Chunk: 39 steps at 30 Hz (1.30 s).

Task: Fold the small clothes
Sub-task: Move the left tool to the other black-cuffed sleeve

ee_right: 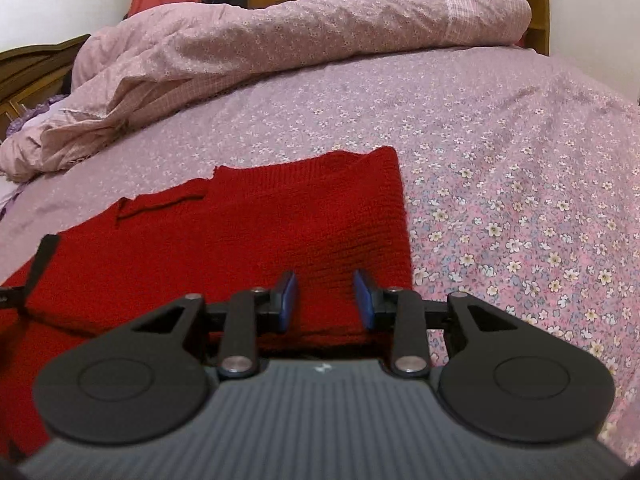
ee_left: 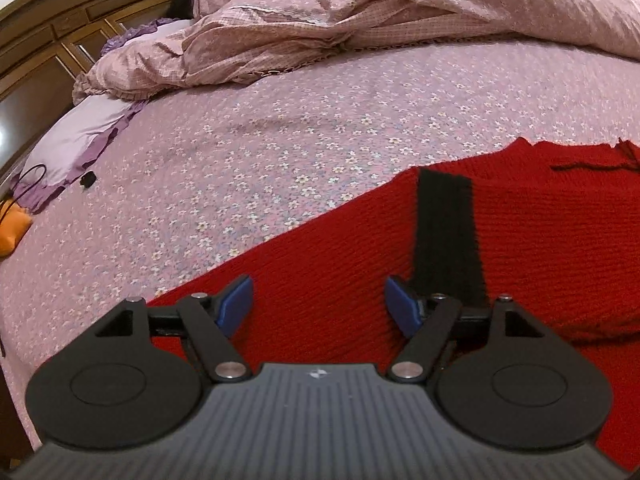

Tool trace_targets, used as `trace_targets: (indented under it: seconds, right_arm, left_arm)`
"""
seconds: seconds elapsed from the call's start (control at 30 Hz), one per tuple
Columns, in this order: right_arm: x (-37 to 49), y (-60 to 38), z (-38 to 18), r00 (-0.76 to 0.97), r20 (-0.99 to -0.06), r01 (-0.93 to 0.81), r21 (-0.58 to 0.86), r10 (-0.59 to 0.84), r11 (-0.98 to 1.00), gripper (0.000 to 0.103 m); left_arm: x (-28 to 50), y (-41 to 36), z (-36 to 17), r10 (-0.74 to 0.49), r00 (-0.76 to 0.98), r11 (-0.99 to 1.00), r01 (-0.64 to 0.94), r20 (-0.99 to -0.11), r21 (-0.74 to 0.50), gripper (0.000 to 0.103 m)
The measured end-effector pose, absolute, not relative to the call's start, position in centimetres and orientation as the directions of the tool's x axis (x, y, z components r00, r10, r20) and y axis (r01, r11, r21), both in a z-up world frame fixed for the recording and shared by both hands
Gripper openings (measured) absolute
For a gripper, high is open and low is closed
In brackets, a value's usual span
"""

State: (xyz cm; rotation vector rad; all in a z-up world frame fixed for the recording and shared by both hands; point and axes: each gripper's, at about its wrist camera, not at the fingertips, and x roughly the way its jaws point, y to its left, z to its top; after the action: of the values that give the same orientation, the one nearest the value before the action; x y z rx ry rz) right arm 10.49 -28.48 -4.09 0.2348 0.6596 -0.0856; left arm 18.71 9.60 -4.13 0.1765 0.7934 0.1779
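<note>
A red knitted garment (ee_left: 400,240) lies flat on the flowered bedsheet (ee_left: 240,180). A black strip (ee_left: 444,232) runs across it. My left gripper (ee_left: 320,304) hovers over the garment's near left part with its jaws wide open; only the flat cloth shows beneath the gap. In the right wrist view the same red garment (ee_right: 260,232) has its right edge folded straight, and the black strip (ee_right: 40,264) shows at far left. My right gripper (ee_right: 326,300) stands over the garment's near right edge, jaws partly open, blue pads (ee_right: 289,300) clear of the cloth.
A bunched pink quilt (ee_left: 360,20) lies across the far side of the bed. A lilac pillow (ee_left: 80,136), a small black object (ee_left: 87,180), a cable and an orange item (ee_left: 12,228) sit at the left by the wooden headboard (ee_left: 48,40). Bare sheet (ee_right: 520,200) stretches right of the garment.
</note>
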Motion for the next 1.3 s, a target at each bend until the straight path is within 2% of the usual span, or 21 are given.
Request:
trace_targets:
  seconds: [0.13, 0.27, 0.3, 0.37, 0.43, 0.83, 1.1, 1.3]
  right_arm:
    - [10.2, -28.6, -3.7, 0.787, -0.616, 0.161, 0.201, -0.003, 0.966, 0.035]
    - [9.6, -28.3, -3.1, 0.784, -0.621, 0.162, 0.216, 0.007, 0.963, 0.036]
    - [9.4, -28.3, -2.8, 0.784, -0.621, 0.161, 0.224, 0.013, 0.961, 0.037]
    - [8.8, -28.1, -2.3, 0.789, -0.614, 0.156, 0.236, 0.023, 0.959, 0.047]
    - [7.9, -27.8, -1.7, 0.799, -0.601, 0.148, 0.247, 0.032, 0.958, 0.051]
    - [3.7, -26.5, 0.7, 0.808, -0.583, 0.112, 0.281, 0.077, 0.953, 0.051]
    - [2.2, -25.7, 0.9, 0.797, -0.597, 0.094, 0.278, 0.095, 0.956, 0.051]
    - [2.3, -24.9, 0.3, 0.776, -0.623, 0.087, 0.263, 0.100, 0.961, 0.052]
  left_arm:
    - [17.2, 10.0, -2.9, 0.232, 0.689, 0.970, -0.108, -0.686, 0.219, 0.078]
    - [14.9, 11.2, -1.5, 0.228, 0.695, 0.972, -0.118, -0.682, 0.204, 0.086]
    - [14.2, 11.8, -1.1, 0.229, 0.693, 0.972, -0.125, -0.684, 0.199, 0.086]
    - [13.0, 12.8, -0.5, 0.235, 0.688, 0.972, -0.144, -0.686, 0.189, 0.087]
    - [11.7, 14.1, 0.0, 0.248, 0.680, 0.969, -0.175, -0.690, 0.176, 0.087]
    - [4.9, 20.0, -0.6, 0.310, 0.613, 0.915, -0.400, -0.727, 0.053, 0.093]
    - [2.8, 24.0, -3.0, 0.244, 0.560, 0.827, -0.546, -0.792, -0.131, 0.093]
    - [2.7, 25.6, -4.3, 0.236, 0.555, 0.770, -0.608, -0.798, -0.195, 0.094]
